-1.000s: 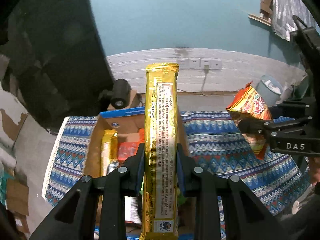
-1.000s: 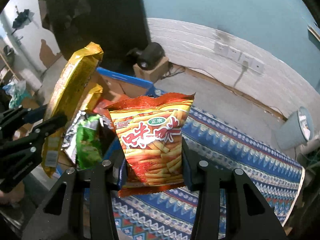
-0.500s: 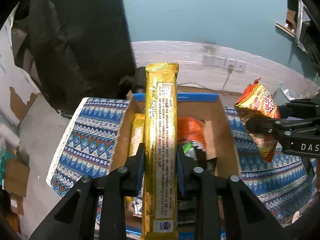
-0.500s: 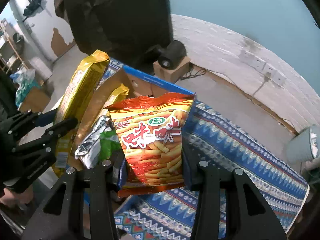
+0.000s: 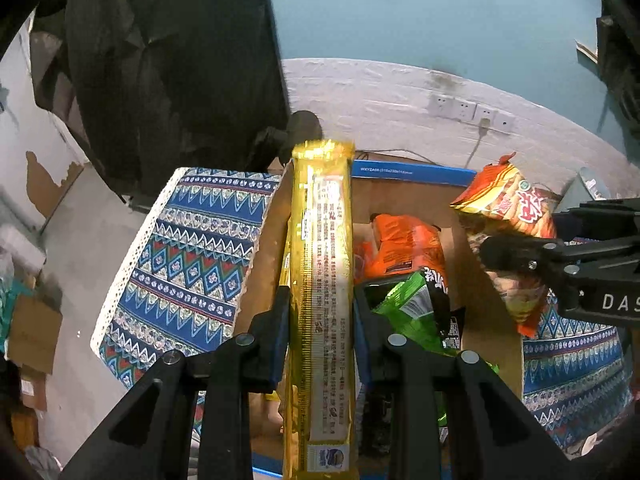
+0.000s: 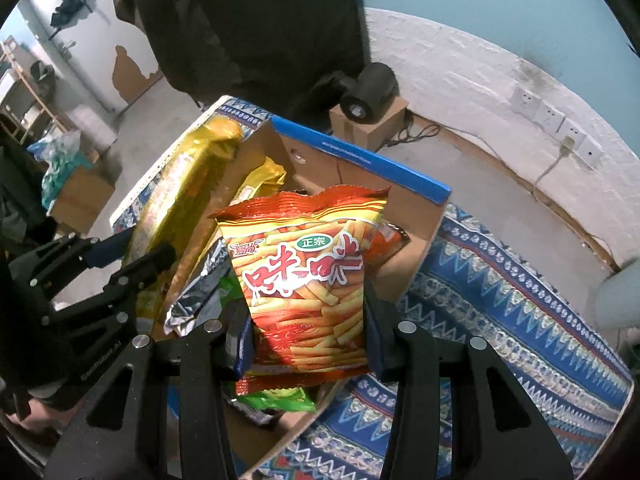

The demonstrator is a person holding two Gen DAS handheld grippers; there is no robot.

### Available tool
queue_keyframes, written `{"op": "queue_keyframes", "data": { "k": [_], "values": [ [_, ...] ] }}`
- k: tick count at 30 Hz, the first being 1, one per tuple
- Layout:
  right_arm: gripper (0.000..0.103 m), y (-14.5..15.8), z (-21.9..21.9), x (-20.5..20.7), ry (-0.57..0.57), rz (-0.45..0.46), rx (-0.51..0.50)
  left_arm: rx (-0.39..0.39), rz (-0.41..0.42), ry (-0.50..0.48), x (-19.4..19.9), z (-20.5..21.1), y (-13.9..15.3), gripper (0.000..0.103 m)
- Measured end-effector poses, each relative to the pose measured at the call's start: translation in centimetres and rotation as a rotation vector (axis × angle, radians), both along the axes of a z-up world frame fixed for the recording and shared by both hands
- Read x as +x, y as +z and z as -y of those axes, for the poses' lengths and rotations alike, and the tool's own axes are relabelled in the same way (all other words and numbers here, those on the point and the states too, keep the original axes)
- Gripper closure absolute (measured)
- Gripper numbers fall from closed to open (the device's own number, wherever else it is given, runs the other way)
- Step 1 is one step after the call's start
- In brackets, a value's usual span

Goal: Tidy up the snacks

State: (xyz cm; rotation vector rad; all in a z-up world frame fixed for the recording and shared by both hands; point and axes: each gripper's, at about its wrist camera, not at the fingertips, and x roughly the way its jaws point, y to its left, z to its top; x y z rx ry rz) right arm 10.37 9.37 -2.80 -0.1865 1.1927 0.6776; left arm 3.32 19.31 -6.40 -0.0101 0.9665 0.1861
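Snacks are split between both tools and the cardboard box (image 5: 404, 196) on the patterned cloth (image 5: 192, 264) covering the bench. Left to right:

Left tool (image 5: 320, 328): jaws clamped tight on the long gold pack (image 5: 322, 280), gripped partway up, pack standing along the fingers, over the box's left side. A second gold pack (image 6: 260, 180) already lies along the left wall inside.

Box middle: orange bag (image 5: 404, 248) and green bag (image 5: 412, 312) piled loose, floor mostly covered.

Right tool (image 6: 308, 332): jaws closed on the red fries bag (image 6: 308, 276), pinching its lower half, held over the box's right part.

Step in hand, as I read it: lower both into the box. To do it well:
- Lay the long gold pack parallel to the one already inside, against the left wall; tip it flat before letting go, else it props on the rim.
- Drop the fries bag into the right-side gap, not onto the green bag.
- Keep both tools apart on descent.
- Release low; the bags are light and slide.
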Motion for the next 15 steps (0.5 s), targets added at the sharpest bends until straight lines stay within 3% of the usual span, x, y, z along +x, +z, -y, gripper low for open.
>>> {"op": "queue_keyframes", "data": {
  "k": [7,11,15],
  "values": [
    [0.057,-0.1,-0.3,0.1,0.006,-0.008,0.007,0.017,0.005,0.007,0.2,0.2,0.1,0.074],
    [0.044,0.2,-0.1,0.0,0.001,-0.001,0.005,0.014,0.001,0.008,0.2,0.2,0.1,0.074],
    [0.037,0.8,0.3,-0.1,-0.009,0.018,0.007,0.001,-0.009,0.004,0.0,0.3,0.2,0.073]
  ]
}}
